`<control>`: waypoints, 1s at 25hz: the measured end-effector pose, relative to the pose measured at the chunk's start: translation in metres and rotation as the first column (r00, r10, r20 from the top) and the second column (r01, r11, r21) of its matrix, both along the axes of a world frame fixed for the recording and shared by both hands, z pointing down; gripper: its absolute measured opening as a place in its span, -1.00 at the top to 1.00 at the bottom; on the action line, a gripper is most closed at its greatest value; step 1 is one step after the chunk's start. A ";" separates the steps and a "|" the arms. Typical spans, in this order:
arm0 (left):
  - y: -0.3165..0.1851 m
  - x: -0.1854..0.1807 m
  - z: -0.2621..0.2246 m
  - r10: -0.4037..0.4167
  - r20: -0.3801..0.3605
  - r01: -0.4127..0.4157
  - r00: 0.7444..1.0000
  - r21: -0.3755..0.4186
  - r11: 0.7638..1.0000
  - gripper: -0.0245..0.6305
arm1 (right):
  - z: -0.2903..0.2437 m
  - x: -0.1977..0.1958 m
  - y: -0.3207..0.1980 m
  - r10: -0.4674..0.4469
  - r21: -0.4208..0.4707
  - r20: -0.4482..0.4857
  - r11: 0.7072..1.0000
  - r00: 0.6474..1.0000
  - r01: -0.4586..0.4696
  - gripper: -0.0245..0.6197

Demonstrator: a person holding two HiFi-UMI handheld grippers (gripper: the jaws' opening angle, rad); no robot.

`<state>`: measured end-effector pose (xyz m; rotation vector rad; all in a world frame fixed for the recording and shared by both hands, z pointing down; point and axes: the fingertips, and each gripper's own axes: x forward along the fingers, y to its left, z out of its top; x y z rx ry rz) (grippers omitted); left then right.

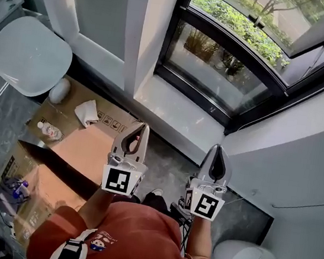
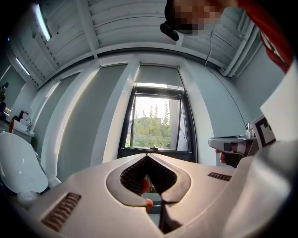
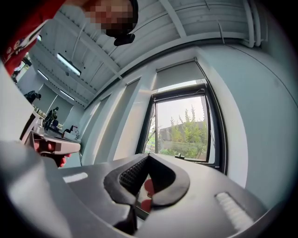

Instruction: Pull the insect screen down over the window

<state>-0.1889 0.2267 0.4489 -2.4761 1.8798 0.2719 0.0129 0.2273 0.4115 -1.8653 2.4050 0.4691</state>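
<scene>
The black-framed window [image 1: 232,52] stands ahead of me, with trees outside. In the left gripper view a grey screen [image 2: 158,75] covers only the top of the window [image 2: 156,125]. The right gripper view shows the same screen [image 3: 179,74] high above the glass [image 3: 184,130]. My left gripper [image 1: 144,127] is shut with nothing in it and points at the sill. My right gripper [image 1: 218,147] is beside it, also shut with nothing in it. Both are well short of the window and far below the screen. Each jaw pair meets at its tip [image 2: 147,155] [image 3: 149,155].
A white sill [image 1: 176,113] runs under the window. Flattened cardboard [image 1: 82,144] lies on the floor at the left, with a crumpled white cloth [image 1: 86,112] and a bottle [image 1: 49,131] on it. A round white seat [image 1: 28,56] stands far left. A white wall [image 1: 302,151] closes the right.
</scene>
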 end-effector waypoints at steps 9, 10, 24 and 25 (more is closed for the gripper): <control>-0.028 0.024 -0.003 0.007 0.047 -0.007 0.999 0.005 1.000 0.91 | 0.004 0.031 -0.022 0.026 0.028 0.028 0.999 0.999 -0.027 0.89; -0.035 0.028 -0.003 0.001 0.055 -0.002 0.998 0.002 1.000 0.91 | 0.005 0.037 -0.030 0.028 0.032 0.037 0.999 0.999 -0.029 0.89; -0.182 0.118 0.009 0.046 0.148 -0.042 0.988 -0.026 0.999 0.91 | 0.046 0.121 -0.172 0.073 -0.049 0.132 0.997 0.989 -0.067 0.89; -0.192 0.124 0.006 0.048 0.150 -0.043 0.988 -0.033 0.999 0.91 | 0.046 0.127 -0.180 0.076 -0.054 0.129 0.996 0.989 -0.069 0.90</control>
